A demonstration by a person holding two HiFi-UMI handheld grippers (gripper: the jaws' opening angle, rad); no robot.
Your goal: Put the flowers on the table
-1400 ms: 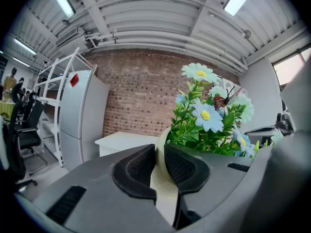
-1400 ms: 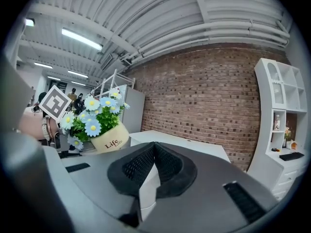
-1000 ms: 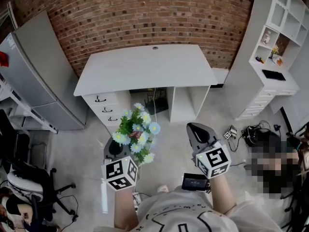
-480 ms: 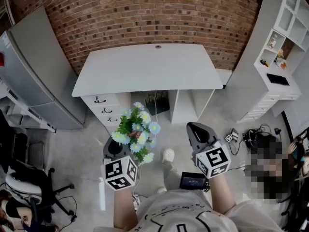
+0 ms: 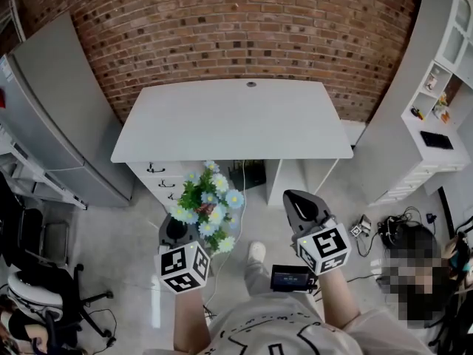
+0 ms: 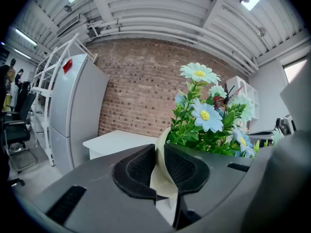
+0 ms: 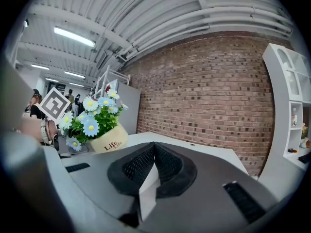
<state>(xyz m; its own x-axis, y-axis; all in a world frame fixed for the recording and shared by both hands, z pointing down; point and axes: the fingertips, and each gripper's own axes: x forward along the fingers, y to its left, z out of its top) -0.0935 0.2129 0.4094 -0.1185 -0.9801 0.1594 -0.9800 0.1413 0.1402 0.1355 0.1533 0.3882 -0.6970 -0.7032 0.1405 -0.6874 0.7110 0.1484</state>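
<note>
Flowers [image 5: 208, 204] (cream pot [image 7: 109, 141]) pinched by left gripper [image 5: 177, 231]; right gripper [image 5: 298, 200] closed, empty

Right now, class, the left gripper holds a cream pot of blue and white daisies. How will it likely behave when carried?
Probably light: the left gripper holds the cream pot of blue and white daisies by its rim alone. That one-sided pinch may let it swing or slip. The bushy flowers overtop the small pot, so it could tip if set down tilted.

Smooth pot [image 7: 109, 141], matt table [image 5: 229, 120], rough brick wall [image 5: 222, 28].
</note>
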